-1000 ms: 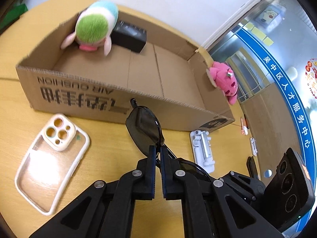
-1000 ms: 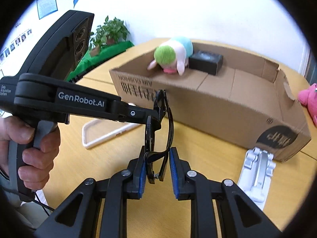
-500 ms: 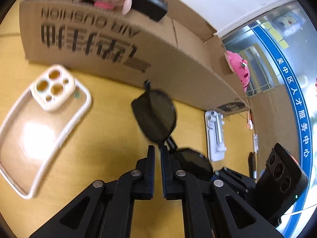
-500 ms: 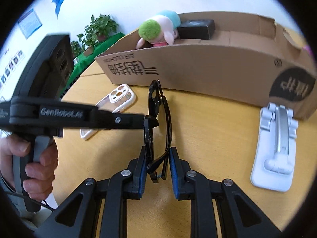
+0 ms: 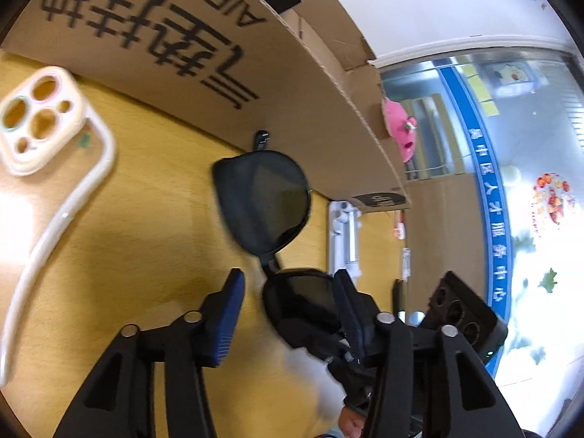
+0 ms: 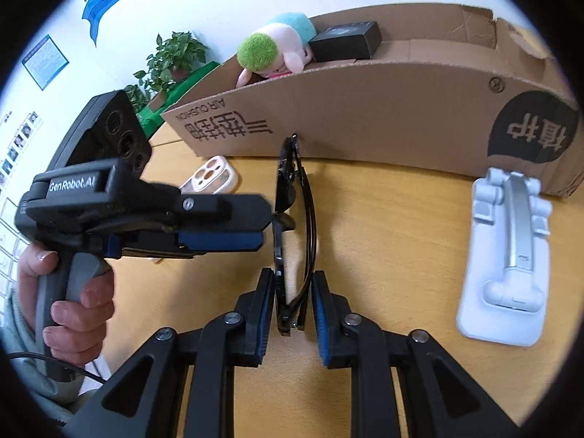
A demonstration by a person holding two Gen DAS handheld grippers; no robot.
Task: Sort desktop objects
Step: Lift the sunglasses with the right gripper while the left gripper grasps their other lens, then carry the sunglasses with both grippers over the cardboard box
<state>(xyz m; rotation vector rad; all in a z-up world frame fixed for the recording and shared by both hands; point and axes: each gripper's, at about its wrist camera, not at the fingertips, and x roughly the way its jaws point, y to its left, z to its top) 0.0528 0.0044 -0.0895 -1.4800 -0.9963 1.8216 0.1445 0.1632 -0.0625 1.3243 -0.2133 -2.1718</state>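
A pair of black sunglasses (image 6: 294, 226) stands on edge just above the wooden bench (image 6: 383, 226), folded, in front of the near wall of a long cardboard box (image 6: 365, 116). The right gripper (image 6: 292, 304) has its blue-padded fingers (image 6: 264, 310) pinching the near end of the folded frame, lens on one side and temples on the other.

The left gripper (image 5: 288, 314) comes in from the left of the right wrist view, held by a hand (image 6: 69, 292) around its grey handle. Its fingers (image 5: 228, 314) are spreading apart; the nearer dark lens sits between them, and the pads are not pressing on it. The far lens (image 5: 262, 200) reaches out toward the box wall.

On the bench to the left lies a clear phone case (image 5: 47, 168) with a cream camera ring, flat and well apart from the sunglasses. To the right, a white folding phone stand (image 6: 507, 259) lies flat, its far end just beside the box's near wall.

Inside the box, at its far left end, a plush toy (image 6: 273, 51) with a green tuft and a pale blue back leans against a small black box (image 6: 345, 42). Past the right end of the box, a pink plush (image 5: 399, 131) shows in the left wrist view. A potted green plant (image 6: 171, 58) stands against the far wall.
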